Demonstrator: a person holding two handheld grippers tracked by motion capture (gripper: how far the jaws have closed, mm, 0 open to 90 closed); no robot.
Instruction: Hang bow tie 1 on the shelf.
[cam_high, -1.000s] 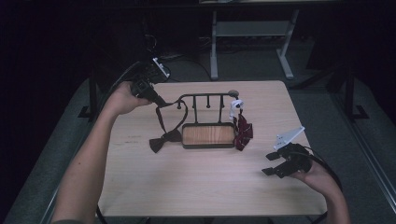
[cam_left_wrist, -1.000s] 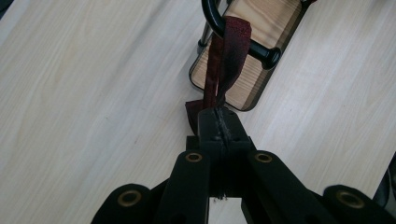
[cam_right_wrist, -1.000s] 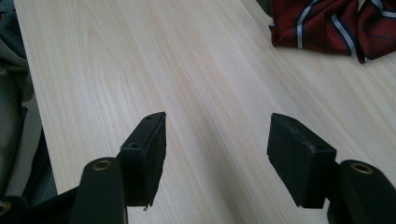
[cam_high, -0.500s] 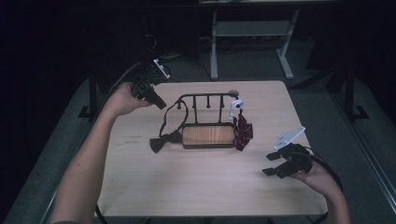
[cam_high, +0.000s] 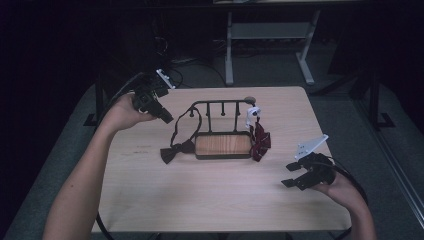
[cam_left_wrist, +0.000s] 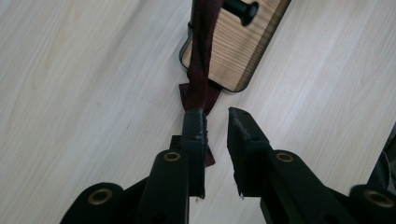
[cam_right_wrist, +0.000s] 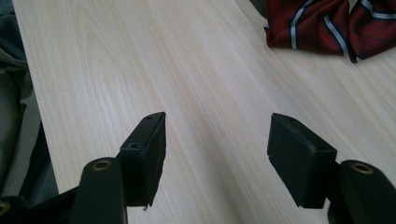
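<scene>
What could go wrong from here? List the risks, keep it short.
1. The left gripper has just been opening its jaws and nothing is between them, but the dark bow tie has its strap right beside one jaw. Pulling back could snag it.
2. The strap hangs near the end of the rack, so it may slip off.
3. A tug might shift the rack and the red striped bow tie.

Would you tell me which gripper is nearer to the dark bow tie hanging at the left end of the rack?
Left. The left gripper sits just up-left of the dark bow tie, beside its strap, jaws just opened. The right gripper rests far across the table, past the rack.
</scene>
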